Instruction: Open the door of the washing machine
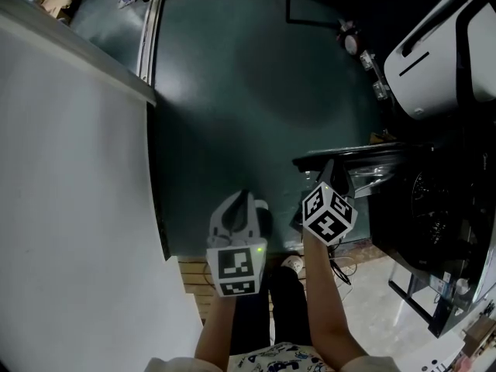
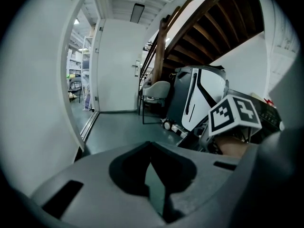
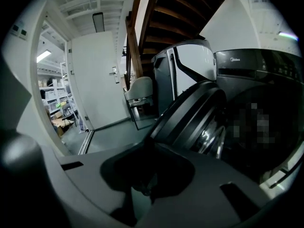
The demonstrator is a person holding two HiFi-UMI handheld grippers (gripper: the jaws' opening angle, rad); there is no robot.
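The dark washing machine (image 1: 434,223) stands at the right, and its drum opening shows in the right gripper view (image 3: 256,103). Its round door (image 1: 349,158) (image 3: 190,118) is swung open towards the teal floor. My right gripper (image 1: 327,175) (image 3: 142,186) is right at the door's near edge, which runs down into the dark hollow around its jaws. Whether the pads press on the edge is hidden in shadow. My left gripper (image 1: 245,204) (image 2: 154,184) hovers to the left over the floor. Its jaws are drawn together to a thin slit with nothing in them.
A white wall (image 1: 70,208) runs down the left side. A white and black appliance (image 1: 434,60) (image 2: 199,99) stands beyond the washer, with a chair (image 2: 154,91) behind it under wooden stairs (image 2: 209,27). A doorway (image 2: 80,89) opens at the far left. Wooden slats (image 1: 194,273) lie by my feet.
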